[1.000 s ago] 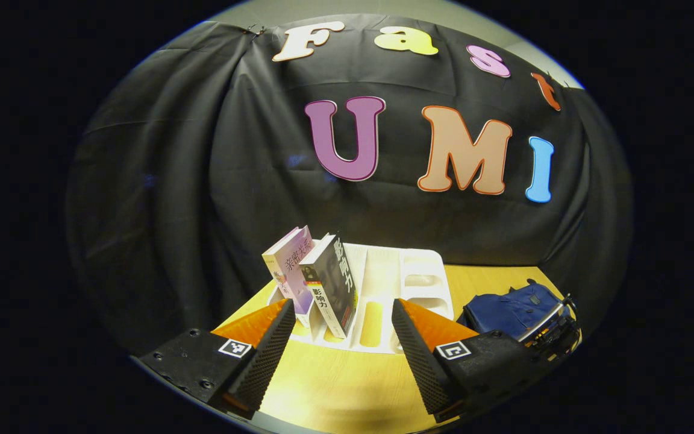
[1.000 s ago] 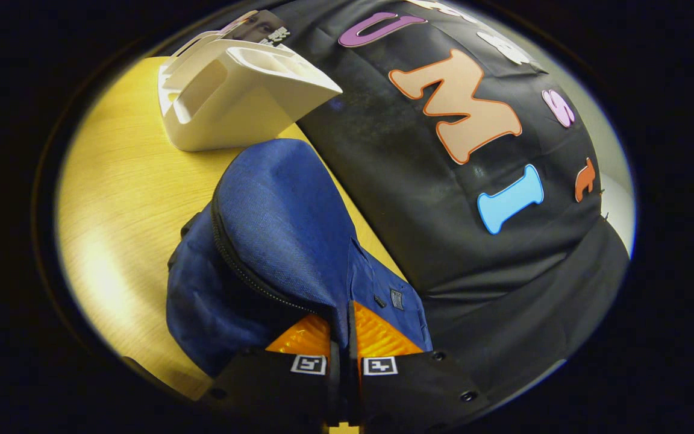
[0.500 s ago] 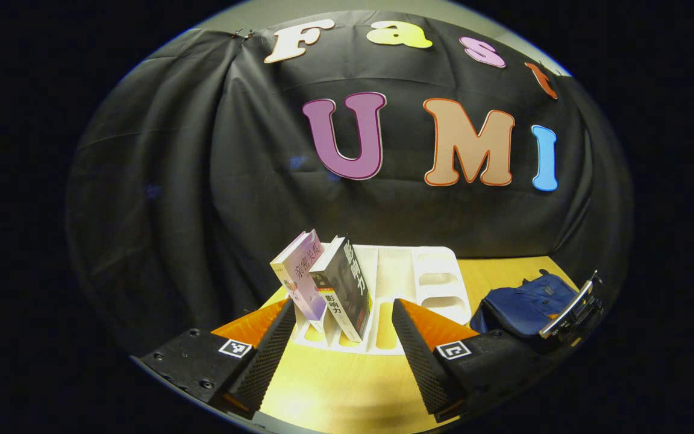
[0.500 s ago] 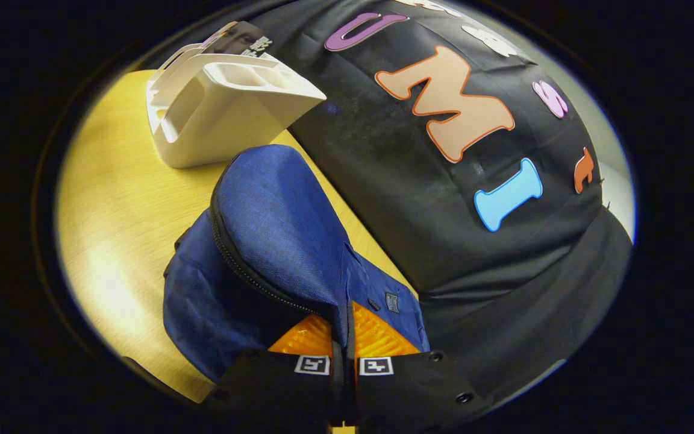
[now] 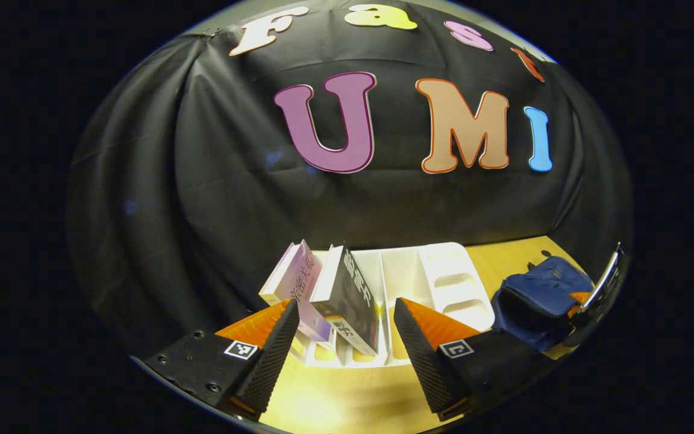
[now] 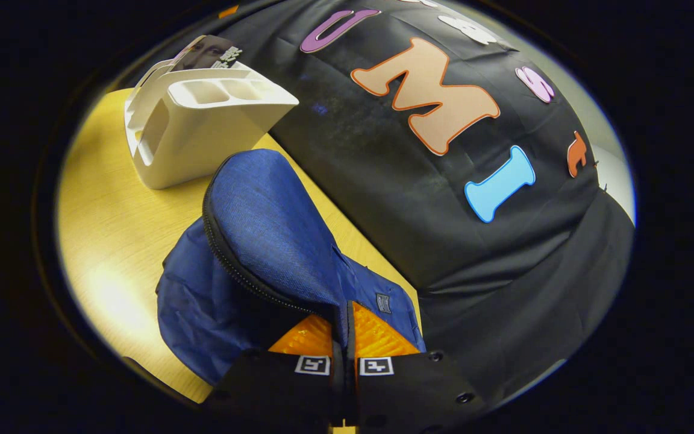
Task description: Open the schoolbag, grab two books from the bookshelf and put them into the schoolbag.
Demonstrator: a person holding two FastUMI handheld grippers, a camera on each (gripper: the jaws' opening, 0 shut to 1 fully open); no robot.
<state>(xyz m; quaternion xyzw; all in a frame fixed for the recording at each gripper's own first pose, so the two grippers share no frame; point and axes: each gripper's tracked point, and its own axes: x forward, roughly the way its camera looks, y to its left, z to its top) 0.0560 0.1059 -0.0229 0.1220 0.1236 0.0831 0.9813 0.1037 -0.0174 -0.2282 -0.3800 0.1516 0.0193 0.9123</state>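
Observation:
A white slotted bookshelf [image 5: 419,283] stands on the yellow table and holds two leaning books: a pale purple book [image 5: 299,283] and a dark book [image 5: 350,295]. My left gripper [image 5: 341,325] is open, its fingers flanking the lower part of the dark book without touching it. The blue schoolbag [image 6: 262,241] lies to the right, its zipper open and its flap lifted. My right gripper [image 6: 347,325] is shut on the flap's cloth. In the left gripper view the schoolbag [image 5: 543,295] sits at the far right with the right gripper [image 5: 594,295] on it.
The bookshelf [image 6: 202,126] sits just beyond the schoolbag in the right gripper view. The black cloth wall rises right behind both. Bare table [image 6: 112,229] stretches left of the bag, and table [image 5: 347,398] lies under my left gripper.
My left gripper has moved closer to the bookshelf, and the books now sit between its fingers. The right gripper has kept its hold on the flap and shifted slightly.

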